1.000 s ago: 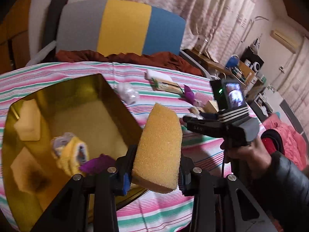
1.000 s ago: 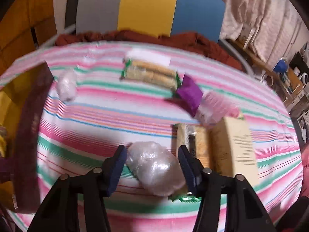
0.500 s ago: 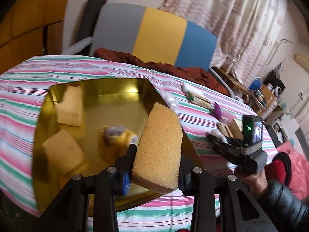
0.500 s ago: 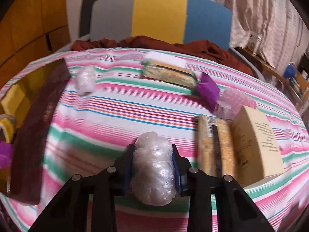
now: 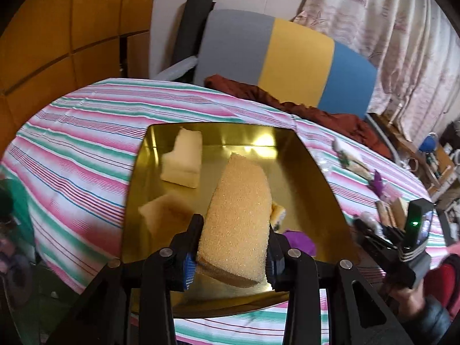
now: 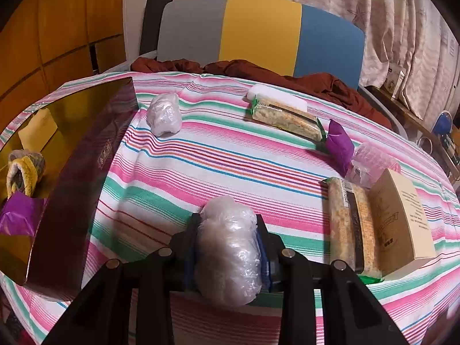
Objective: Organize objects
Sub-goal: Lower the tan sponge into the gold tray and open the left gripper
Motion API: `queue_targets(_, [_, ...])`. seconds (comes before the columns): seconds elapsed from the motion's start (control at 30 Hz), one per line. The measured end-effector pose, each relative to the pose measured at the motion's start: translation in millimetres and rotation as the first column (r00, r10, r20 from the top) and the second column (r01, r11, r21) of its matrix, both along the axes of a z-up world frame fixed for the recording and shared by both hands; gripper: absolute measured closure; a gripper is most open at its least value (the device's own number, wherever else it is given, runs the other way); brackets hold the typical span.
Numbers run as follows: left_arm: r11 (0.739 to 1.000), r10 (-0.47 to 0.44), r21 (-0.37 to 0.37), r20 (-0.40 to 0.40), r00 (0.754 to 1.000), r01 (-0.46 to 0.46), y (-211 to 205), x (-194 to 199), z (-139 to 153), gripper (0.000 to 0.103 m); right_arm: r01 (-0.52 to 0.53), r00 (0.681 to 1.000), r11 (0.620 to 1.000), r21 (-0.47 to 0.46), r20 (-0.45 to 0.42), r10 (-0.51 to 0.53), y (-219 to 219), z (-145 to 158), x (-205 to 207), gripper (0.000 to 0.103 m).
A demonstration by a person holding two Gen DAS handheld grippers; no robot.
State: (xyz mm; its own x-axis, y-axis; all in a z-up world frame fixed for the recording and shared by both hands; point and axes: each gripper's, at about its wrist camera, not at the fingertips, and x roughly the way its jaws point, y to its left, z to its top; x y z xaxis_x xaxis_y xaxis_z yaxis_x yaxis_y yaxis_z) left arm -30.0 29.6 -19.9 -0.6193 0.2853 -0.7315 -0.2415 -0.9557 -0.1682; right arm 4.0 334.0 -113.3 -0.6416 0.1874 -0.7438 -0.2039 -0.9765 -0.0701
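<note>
We see a striped tablecloth (image 6: 218,155), a grey/yellow/blue chair back (image 6: 258,31) w/ brown cloth (image 6: 287,77) below it, patterned curtains (image 5: 373,23) & wood panels (image 5: 66,28) behind.

Yellow sponge (image 5: 238,215) upright, pinched at its lower end, above gold tin (image 5: 316,178); tin holds a white foam block (image 5: 184,164), tan sponge (image 5: 164,215), purple wrapper (image 5: 299,241); clear plastic-wrapped bundle (image 6: 227,256) clamped over striped cloth; a second wrapped bundle (image 6: 164,115) lies near the tin.
</note>
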Motion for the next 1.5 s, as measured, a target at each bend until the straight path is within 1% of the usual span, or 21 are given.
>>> queue_targets(0.17, [0.999, 0.028, -0.018, -0.020, 0.999, -0.028, -1.8, 0.3, 6.3, 0.065, 0.001, 1.000, 1.000, 0.011, -0.002, -0.001, -1.8, -0.1, 0.6, 0.068])
queue_targets(0.37, [1.000, 0.009, -0.011, -0.036, 0.999, -0.009, 1.1, 5.6, 13.3, 0.065, 0.000, 1.000, 1.000, 0.015, -0.003, 0.000, -1.9, -0.4, 0.3, 0.068])
queue_targets(0.43, [1.000, -0.011, -0.006, -0.035, 0.999, 0.011, 4.2, 7.0, 14.6, 0.065, 0.001, 1.000, 1.000, 0.013, -0.003, -0.001, -1.7, -0.3, 0.4, 0.068])
queue_targets(0.63, [0.998, -0.035, -0.057, -0.051, 0.998, 0.033, 20.8, 3.4, 14.1, 0.064, 0.001, 1.000, 1.000, 0.013, -0.004, -0.001, -1.5, -0.5, 0.2, 0.068])
queue_targets(0.77, [0.996, -0.020, -0.092, -0.071, 0.997, 0.014, 26.2, -3.9, 15.2, 0.064, 0.001, 1.000, 1.000, 0.014, -0.003, -0.001, -1.7, -0.6, 0.3, 0.068])
queue_targets(0.9, [0.994, -0.007, -0.108, -0.068, 0.998, 0.000, 26.8, -11.8, 11.4, 0.063, 0.001, 1.000, 1.000, 0.014, -0.003, -0.001, -1.6, -0.8, 0.3, 0.068])
queue_targets(1.2, [0.996, 0.033, -0.086, 0.011, 0.999, -0.032, 18.6, -40.2, -8.0, 0.063, 0.001, 1.000, 1.000, 0.014, -0.004, -0.001, -1.7, -1.1, 0.4, 0.068])
queue_targets(1.4, [0.992, 0.061, -0.114, 0.031, 0.998, -0.057, 14.4, -60.1, -19.6, 0.063, 0.001, 1.000, 1.000, 0.015, -0.005, -0.001, -1.3, -1.0, 0.6, 0.068])
queue_targets(1.43, [0.991, 0.065, -0.120, 0.033, 0.997, -0.061, 14.0, -63.6, -22.0, 0.062, 0.001, 1.000, 1.000, 0.015, -0.004, -0.001, -1.1, -1.0, 0.6, 0.068])
queue_targets(1.5, [0.990, 0.064, -0.130, 0.045, 0.997, -0.058, 14.5, -69.3, -26.1, 0.055, 0.001, 1.000, 1.000, 0.015, -0.005, -0.001, -1.5, -1.3, 0.4, 0.068])
